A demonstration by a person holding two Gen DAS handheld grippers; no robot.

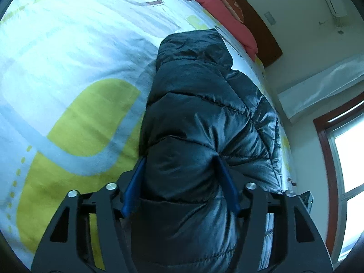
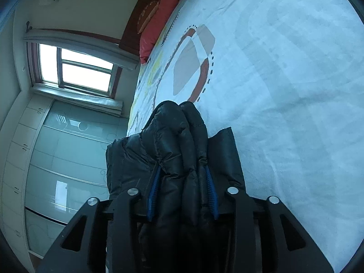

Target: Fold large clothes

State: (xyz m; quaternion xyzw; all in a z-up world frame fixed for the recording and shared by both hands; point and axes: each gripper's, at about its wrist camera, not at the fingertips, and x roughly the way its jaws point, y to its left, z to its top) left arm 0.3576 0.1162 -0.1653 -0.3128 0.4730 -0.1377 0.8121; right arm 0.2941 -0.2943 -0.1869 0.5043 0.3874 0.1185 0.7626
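Observation:
A dark, shiny quilted puffer jacket (image 1: 200,104) lies folded lengthwise on the bed, stretching away from me in the left wrist view. My left gripper (image 1: 180,159) is shut on a thick bunch of its padding, the blue pads (image 1: 134,186) pressing in from both sides. In the right wrist view the same jacket (image 2: 173,141) is gathered into several thick folds at the bed's edge. My right gripper (image 2: 182,170) is shut on those folds, with its blue pads (image 2: 153,191) dug into the fabric. What lies under the jacket is hidden.
The bed cover (image 1: 75,68) is pale blue and white with yellow-green shapes. A red pillow (image 1: 218,6) rests against a dark wooden headboard (image 1: 261,34). A window (image 2: 77,68) and glass-fronted wardrobe doors (image 2: 68,159) stand beyond the bed's edge.

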